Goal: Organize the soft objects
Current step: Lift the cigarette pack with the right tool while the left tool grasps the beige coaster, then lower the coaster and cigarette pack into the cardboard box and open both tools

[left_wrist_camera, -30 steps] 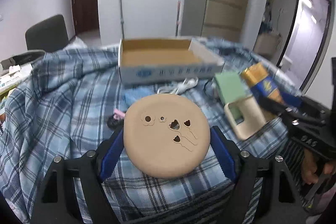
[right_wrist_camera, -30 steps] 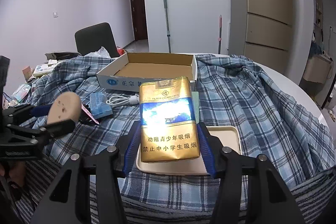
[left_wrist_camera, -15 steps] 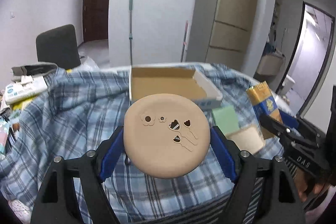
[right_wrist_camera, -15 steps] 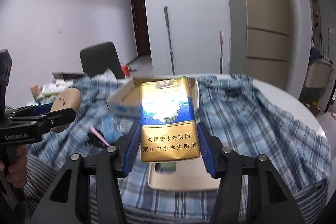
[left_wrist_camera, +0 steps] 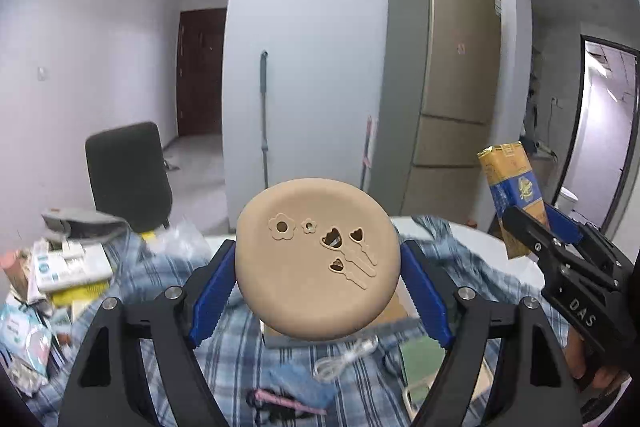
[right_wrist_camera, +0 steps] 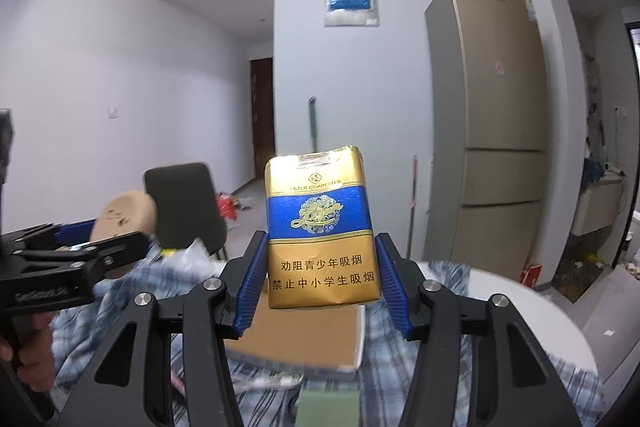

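Observation:
My left gripper (left_wrist_camera: 318,267) is shut on a round tan soft disc (left_wrist_camera: 316,263) with flower cut-outs, held high above the table; it also shows in the right wrist view (right_wrist_camera: 124,223). My right gripper (right_wrist_camera: 320,267) is shut on a gold and blue soft cigarette pack (right_wrist_camera: 320,235), also held up high; it also shows at the right of the left wrist view (left_wrist_camera: 514,195). An open cardboard box (right_wrist_camera: 296,339) lies on the plaid cloth (left_wrist_camera: 240,355) below both grippers, partly hidden by them.
On the cloth lie a white cable (left_wrist_camera: 344,359), a blue pack (left_wrist_camera: 300,383), a pink item (left_wrist_camera: 280,401), a green pad (left_wrist_camera: 420,363). Papers (left_wrist_camera: 68,263) pile at the left. A black chair (left_wrist_camera: 128,175), a fridge (left_wrist_camera: 452,99) and a mop (left_wrist_camera: 264,123) stand behind.
Both grippers have risen and tilted up with their objects still held. The table and box have dropped low in both views, and the room behind now fills the frames.

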Tool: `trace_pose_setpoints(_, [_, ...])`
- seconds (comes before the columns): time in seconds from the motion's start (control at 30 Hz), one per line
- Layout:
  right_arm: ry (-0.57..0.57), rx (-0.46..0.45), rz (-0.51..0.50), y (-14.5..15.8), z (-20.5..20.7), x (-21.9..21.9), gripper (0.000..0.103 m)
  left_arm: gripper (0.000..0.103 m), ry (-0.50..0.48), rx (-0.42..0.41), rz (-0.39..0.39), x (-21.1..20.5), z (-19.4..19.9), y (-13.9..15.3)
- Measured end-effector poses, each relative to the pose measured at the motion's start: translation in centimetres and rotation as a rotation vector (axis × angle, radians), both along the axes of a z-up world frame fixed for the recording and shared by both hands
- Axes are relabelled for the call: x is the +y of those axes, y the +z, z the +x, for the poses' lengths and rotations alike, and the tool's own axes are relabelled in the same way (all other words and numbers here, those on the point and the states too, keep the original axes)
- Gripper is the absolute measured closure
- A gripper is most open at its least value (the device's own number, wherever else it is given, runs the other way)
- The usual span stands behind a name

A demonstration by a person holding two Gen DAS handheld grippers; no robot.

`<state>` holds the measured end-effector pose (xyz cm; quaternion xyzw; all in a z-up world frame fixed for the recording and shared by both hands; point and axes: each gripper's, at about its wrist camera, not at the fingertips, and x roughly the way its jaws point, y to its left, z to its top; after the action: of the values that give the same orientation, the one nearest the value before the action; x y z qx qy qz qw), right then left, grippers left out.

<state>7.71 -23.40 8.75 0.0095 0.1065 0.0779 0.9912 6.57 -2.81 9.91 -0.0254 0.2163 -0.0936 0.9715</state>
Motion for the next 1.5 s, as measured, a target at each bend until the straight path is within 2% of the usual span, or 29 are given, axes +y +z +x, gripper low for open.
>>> trace_pose_setpoints(0.13, [-0.002,0.007,0.020,0.5,2.7,-0.1,0.051,0.021,0.012,-0.026,-0.011,-0.1,1.6,1.9])
trace_pose_setpoints(0.43, [0.017,0.007,-0.029,1.5,6.3,1.4,0.051,0.021,0.026,-0.078,0.000,-0.7,5.3,5.1])
trace_pose_setpoints(0.53, [0.027,0.029,-0.018,1.0,7.4,1.9,0.051,0.021,0.030,-0.086,0.014,-0.7,6.3,5.3])
trace_pose_setpoints(0.7, [0.046,0.087,-0.051,-0.8,8.9,2.9,0.051,0.021,0.020,-0.029,0.030,-0.5,8.4,4.3])
trace_pose_setpoints(0.93, [0.039,0.217,-0.044,-4.7,11.3,2.8,0.050,0.021,0.015,0.072,0.033,-0.1,12.0,1.2])
trace_pose_setpoints(1.17, [0.016,0.339,-0.085,-9.1,14.1,2.6,0.050,0.021,0.006,0.237,0.028,0.2,17.4,-4.4])
trace_pose_setpoints(1.27, [0.027,0.408,-0.092,-11.4,15.1,2.2,0.050,0.021,0.026,0.294,0.072,0.0,19.3,-6.8])
trace_pose_setpoints(1.4, [0.029,0.483,-0.111,-13.8,16.7,2.3,0.050,0.021,0.018,0.383,0.067,0.0,20.8,-10.1])
trace_pose_setpoints(1.5, [0.036,0.520,-0.113,-14.7,17.5,2.4,0.050,0.021,0.014,0.410,0.085,-0.5,21.1,-11.4])
